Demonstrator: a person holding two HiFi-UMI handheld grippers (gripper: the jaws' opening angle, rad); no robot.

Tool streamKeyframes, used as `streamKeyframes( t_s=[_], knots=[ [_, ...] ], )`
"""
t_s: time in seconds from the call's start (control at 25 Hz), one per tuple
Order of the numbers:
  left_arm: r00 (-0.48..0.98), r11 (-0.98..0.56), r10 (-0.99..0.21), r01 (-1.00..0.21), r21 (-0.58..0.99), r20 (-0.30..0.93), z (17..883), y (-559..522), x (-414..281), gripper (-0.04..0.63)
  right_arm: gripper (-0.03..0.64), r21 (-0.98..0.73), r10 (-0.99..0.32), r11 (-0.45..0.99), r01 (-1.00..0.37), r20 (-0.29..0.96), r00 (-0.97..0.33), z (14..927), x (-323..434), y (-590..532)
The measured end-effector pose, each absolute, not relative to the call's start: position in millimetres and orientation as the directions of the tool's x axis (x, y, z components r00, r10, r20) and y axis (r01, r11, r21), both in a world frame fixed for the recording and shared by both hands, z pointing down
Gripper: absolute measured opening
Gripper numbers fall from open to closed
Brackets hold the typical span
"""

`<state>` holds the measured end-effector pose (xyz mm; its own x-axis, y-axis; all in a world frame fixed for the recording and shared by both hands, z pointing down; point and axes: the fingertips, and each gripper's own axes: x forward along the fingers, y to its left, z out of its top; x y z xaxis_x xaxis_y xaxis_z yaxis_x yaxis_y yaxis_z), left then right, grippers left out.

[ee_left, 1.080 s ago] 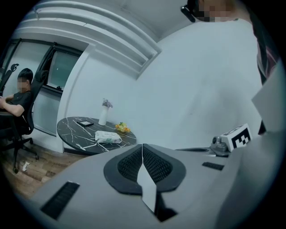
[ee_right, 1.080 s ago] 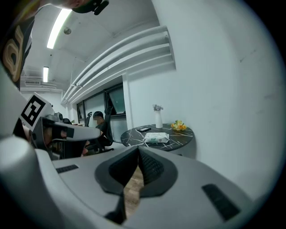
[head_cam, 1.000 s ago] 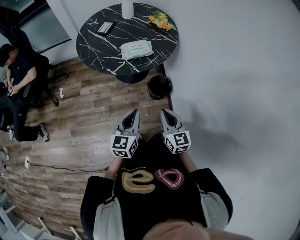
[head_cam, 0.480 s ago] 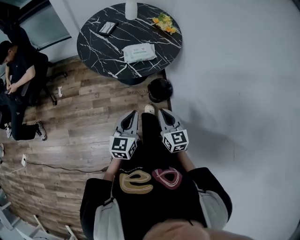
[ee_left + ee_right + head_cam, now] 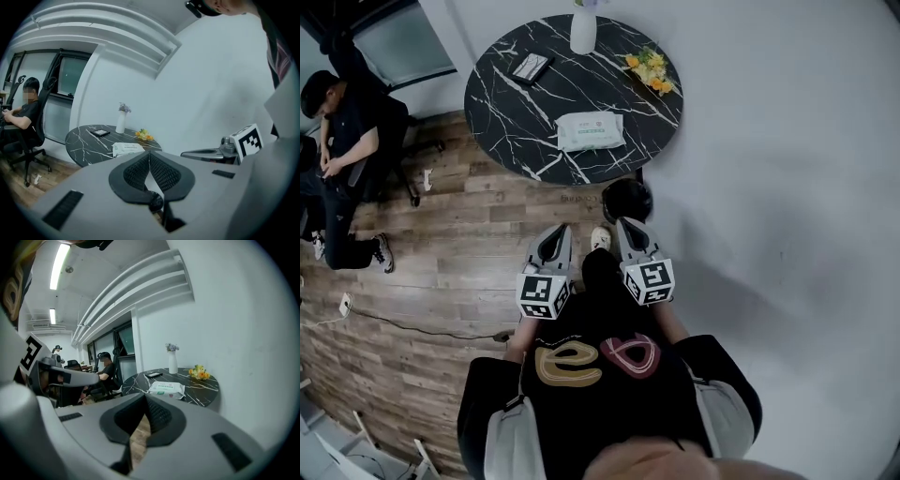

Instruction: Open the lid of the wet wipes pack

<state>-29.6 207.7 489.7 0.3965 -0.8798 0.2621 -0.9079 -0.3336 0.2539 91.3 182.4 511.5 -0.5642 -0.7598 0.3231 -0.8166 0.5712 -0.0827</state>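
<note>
The wet wipes pack (image 5: 591,131) is white with a green label. It lies flat with its lid down, near the front edge of the round black marble table (image 5: 511,112). It also shows in the left gripper view (image 5: 127,148) and the right gripper view (image 5: 166,389). My left gripper (image 5: 562,230) and right gripper (image 5: 627,225) are held side by side at waist height, well short of the table and pointing toward it. Both are shut with nothing between the jaws, the tips meeting (image 5: 149,153) (image 5: 144,395).
On the table stand a white bottle (image 5: 583,33), a dark phone (image 5: 531,67) and yellow flowers (image 5: 652,67). A black bin (image 5: 626,199) sits on the floor by the table's base. A person (image 5: 342,122) sits at the left. A white wall runs along the right.
The table and the wipes pack have come nearer and lower in the head view as I walk forward. Both grippers stay shut and side by side. A shoe now shows between them.
</note>
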Motion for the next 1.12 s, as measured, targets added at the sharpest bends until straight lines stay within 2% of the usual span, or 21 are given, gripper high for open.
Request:
streamKeyframes(
  t_s=[0.68, 1.12],
  knots=[
    [0.305, -0.251, -0.91, -0.944, 0.212, 0.28, 480.7, 71.5, 10.2, 0.017, 0.011, -0.093, -0.7, 0.657, -0.748, 0.292, -0.652, 500.5, 118.4, 34.6],
    [0.25, -0.197, -0.926, -0.959, 0.202, 0.284, 482.1, 34.9, 21.4, 0.017, 0.011, -0.103, -0.655, 0.706, -0.701, 0.281, -0.701, 500.9, 121.5, 2.5]
  ],
)
